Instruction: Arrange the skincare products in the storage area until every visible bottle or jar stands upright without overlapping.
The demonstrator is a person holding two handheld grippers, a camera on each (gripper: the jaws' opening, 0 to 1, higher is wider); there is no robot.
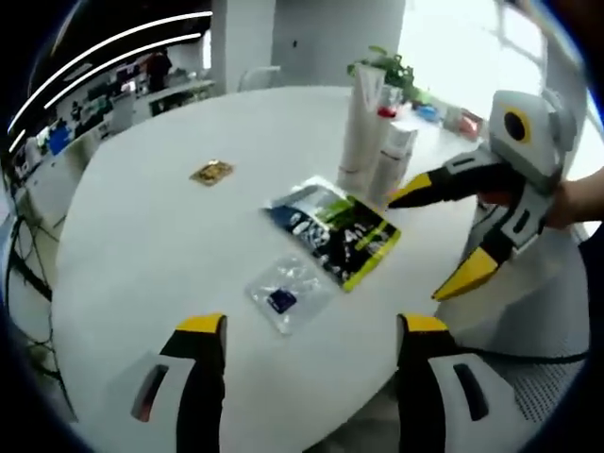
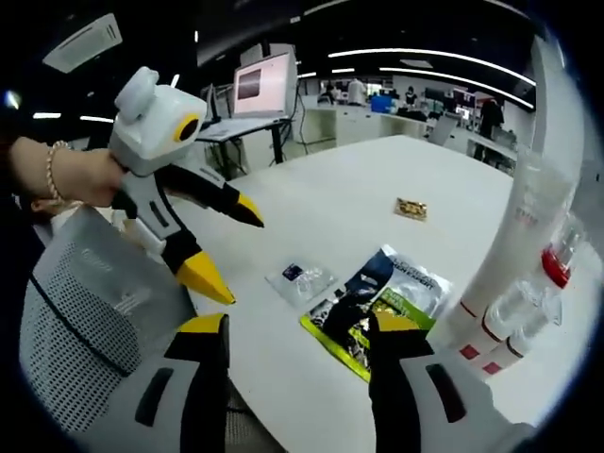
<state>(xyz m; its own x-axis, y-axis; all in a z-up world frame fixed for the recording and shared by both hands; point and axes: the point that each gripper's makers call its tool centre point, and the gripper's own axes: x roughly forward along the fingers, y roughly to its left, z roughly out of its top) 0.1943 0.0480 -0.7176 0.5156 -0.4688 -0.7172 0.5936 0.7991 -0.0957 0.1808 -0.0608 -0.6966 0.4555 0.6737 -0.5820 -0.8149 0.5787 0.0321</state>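
A tall white tube and a shorter white bottle with a red cap stand upright side by side at the far side of the round white table. In the right gripper view, the tube and clear red-capped bottles stand at the right. A green and black pouch lies flat beside a small clear sachet. My left gripper is open over the table's near edge. My right gripper is open too, close beside the bottles.
A small gold sachet lies alone farther out on the table. A potted plant stands behind the bottles. A grey mesh chair sits at the table's edge. Desks and a monitor are behind.
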